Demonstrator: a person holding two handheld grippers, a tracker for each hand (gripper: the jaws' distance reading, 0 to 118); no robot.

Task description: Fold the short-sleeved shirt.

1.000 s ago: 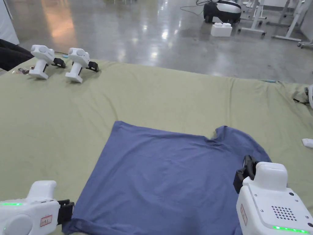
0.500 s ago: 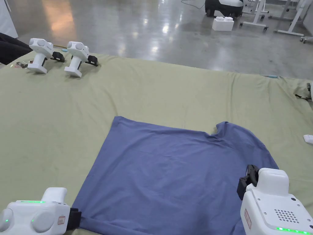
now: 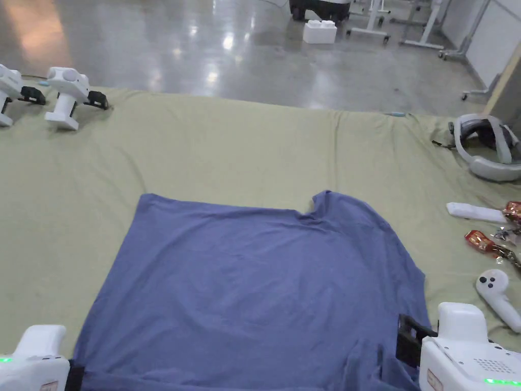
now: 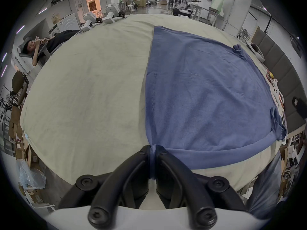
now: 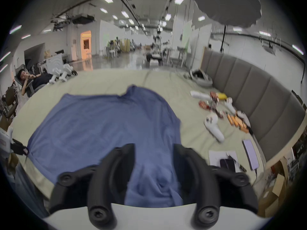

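Blue short-sleeved cotton shirt [image 3: 254, 285] lies flat on the pale green sheet-covered table [image 3: 229, 152], hem side toward the person's left, collar notch at the far edge, one sleeve at the near right corner bunched and wrinkled.

Left gripper [image 4: 153, 152]: jaws closed to a narrow slit with a pinch of the shirt's near-left corner pressed between them; the cloth runs taut from the tips along the near edge. In the head view its white body sits at the lower left corner [image 3: 76, 376].

Right gripper [image 5: 153, 150]: jaws wide apart, nothing between them, poised over the rumpled sleeve area of the shirt; whether the tips touch the cloth I cannot tell, the right gripper view being blurred.

Step in hand, as judged: securing the two near corners before the first fold. One corner is held, the other not yet.

Next move calls for: lowering the right jaws onto the near-right edge, closing on both layers there, then lifting both corners together and carrying them toward the far edge; the bunched sleeve may need flattening first.

Containers: none on the table. Loose items at the right – white handheld controller [image 3: 496, 295], red wrappers [image 3: 481, 240], grey headset [image 3: 486, 147] – lie well apart from the shirt. Two spare white grippers [image 3: 63, 96] stand at the far left
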